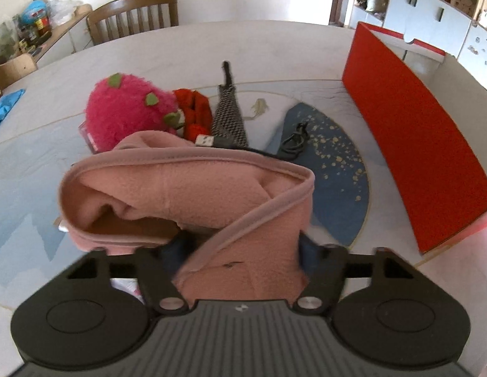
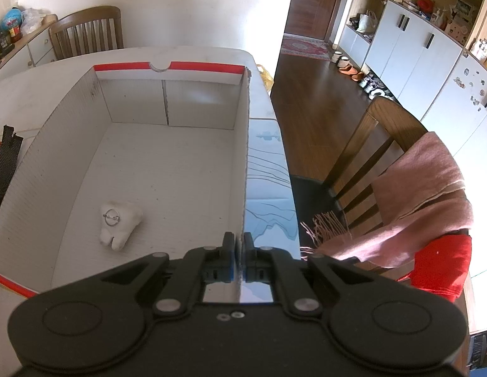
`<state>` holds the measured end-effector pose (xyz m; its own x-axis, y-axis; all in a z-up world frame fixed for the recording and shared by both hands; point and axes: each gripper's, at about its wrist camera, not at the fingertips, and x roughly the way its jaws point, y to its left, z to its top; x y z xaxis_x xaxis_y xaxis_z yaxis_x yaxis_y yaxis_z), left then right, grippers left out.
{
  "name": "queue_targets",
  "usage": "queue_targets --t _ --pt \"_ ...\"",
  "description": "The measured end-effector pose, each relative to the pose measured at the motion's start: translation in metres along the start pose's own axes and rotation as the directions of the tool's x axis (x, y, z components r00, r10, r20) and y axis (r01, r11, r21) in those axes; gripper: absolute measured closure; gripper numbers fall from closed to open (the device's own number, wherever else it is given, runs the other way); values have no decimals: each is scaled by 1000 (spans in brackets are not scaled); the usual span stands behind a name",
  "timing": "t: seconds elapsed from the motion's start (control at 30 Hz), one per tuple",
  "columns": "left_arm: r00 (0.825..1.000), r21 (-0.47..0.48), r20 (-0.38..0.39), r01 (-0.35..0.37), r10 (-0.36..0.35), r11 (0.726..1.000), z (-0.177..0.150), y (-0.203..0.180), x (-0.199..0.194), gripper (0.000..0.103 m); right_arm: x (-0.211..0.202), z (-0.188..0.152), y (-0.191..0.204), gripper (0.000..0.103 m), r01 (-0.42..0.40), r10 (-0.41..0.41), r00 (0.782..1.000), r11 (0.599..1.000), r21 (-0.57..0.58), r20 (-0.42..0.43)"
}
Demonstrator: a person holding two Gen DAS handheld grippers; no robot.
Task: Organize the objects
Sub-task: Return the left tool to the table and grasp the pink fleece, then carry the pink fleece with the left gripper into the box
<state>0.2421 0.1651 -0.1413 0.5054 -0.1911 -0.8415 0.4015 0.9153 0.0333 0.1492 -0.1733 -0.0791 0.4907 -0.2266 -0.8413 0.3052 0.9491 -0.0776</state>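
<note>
A pink fleece cloth (image 1: 186,188), folded and open-mouthed, fills the space between the fingers of my left gripper (image 1: 241,245), which is shut on its near end. Behind it lie a pink plush fruit with green spots (image 1: 130,110), a red knit item (image 1: 196,110), a black-and-white mesh pouch (image 1: 229,116), a USB plug (image 1: 205,140) and a coiled black cable (image 1: 295,139). My right gripper (image 2: 238,242) is shut on the right wall of the red-and-white cardboard box (image 2: 54,163), its outside visible in the left wrist view (image 1: 410,144). A white tooth plush (image 2: 117,223) lies inside.
A blue gold-flecked mat (image 1: 334,169) lies between the pile and the box. A wooden chair (image 1: 133,15) stands at the table's far side. Another chair (image 2: 369,144), draped with a pink scarf (image 2: 416,201), stands right of the table edge.
</note>
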Motion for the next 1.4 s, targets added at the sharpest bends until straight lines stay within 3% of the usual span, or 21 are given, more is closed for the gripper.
queue_targets --t 0.03,0.23,0.63,0.87,1.13,1.4 --pt "1000 -8 3 1 -1 1000 -1 3 -2 52 0 0 0 99 0 0 1000 1000 -1 1" --pt "999 -56 12 41 -41 998 1 18 -28 63 0 0 -1 99 -7 7 1000 1000 -3 1" --pt "984 -68 105 149 -142 987 22 36 -95 67 3 -1 -1 100 -20 20 1000 1000 -3 -1" --pt "965 -33 170 210 -202 977 45 31 -123 67 5 1 -2 100 -32 32 999 999 -5 -4" --pt "947 70 207 234 -244 970 76 1 -134 67 6 -1 -4 101 -41 41 999 999 -17 -1" --pt "924 215 193 287 -329 933 104 -62 -120 67 4 0 -4 100 -46 46 999 999 -26 -1"
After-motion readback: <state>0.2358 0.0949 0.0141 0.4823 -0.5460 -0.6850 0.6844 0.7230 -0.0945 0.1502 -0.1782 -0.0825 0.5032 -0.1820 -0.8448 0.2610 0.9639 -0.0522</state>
